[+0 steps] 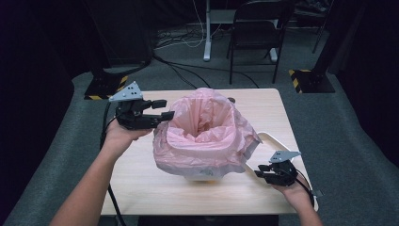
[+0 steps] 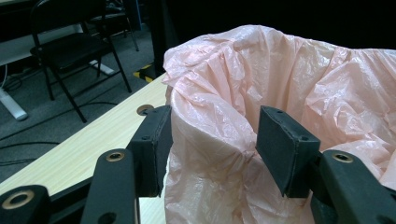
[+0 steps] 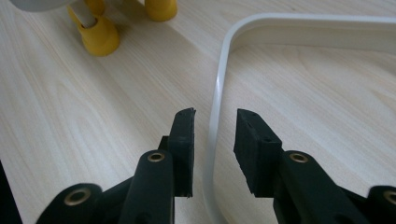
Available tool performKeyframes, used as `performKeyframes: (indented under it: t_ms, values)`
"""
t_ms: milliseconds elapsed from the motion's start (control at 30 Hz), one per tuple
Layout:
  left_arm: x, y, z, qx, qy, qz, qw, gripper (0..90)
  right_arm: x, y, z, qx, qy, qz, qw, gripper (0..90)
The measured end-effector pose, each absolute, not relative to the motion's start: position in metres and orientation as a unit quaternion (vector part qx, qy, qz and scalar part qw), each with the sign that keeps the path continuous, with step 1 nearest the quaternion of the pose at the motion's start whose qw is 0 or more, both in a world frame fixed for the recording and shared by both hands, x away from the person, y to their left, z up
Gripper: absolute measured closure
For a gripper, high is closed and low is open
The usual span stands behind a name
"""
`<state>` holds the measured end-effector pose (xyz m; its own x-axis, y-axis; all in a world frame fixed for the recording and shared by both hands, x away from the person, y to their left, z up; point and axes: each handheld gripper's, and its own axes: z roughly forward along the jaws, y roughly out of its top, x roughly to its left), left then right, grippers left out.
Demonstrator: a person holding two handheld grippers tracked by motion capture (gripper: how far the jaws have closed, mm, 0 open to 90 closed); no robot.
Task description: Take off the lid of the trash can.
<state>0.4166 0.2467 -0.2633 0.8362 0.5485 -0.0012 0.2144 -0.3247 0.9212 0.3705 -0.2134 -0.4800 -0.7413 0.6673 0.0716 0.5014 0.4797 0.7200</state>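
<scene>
- The left gripper (image 1: 162, 109) has its fingers (image 2: 154, 140) apart, straddling the rolled-over rim of the pink plastic bag (image 1: 207, 132). One pad is outside the bin's wall and the other inside the mouth. Neither looks pressed on the film yet.
- The step in hand looks like seating the liner over the small bin (image 1: 203, 174). The bin stands at the middle of the surface (image 1: 141, 183), with the bag draped over its rim and hanging down the outside.
- To do it well, close on the folded film only, not on the wall, then pull outward and down in short tugs. The thin plastic would probably tear or slip under one long pull.
- The right gripper (image 1: 261, 170) rests low near the right front corner, its fingers (image 3: 184, 140) apart with nothing clamped. The raised white rim of the tray (image 3: 217, 88) runs between them, and the pads do not appear to press it.
- The bin's yellow feet (image 3: 100, 37) sit just beyond that gripper. A sideways tug on the bag could skid or tip the light bin, so the right hand would be better used steadying it.
- There is bare room on the left half and along the front edge of the surface. The right edge is crowded by the tray, and its lip could catch a sweeping gripper.
- Beyond the far edge stands a folding chair (image 1: 259, 28), well apart.
</scene>
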Motion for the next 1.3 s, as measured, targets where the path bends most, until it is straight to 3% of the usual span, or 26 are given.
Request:
performKeyframes:
  t_ms: [700,1300]
  values:
    - [0.414,0.250,-0.258,0.798,0.240,0.163,0.529,44.6,0.363,-0.211,-0.451,0.329,0.819,0.458,0.109,58.2]
    - [0.415,0.252,-0.255,0.796,0.245,0.166,0.528,44.4,0.352,-0.217,-0.412,0.311,0.806,0.485,0.135,53.0]
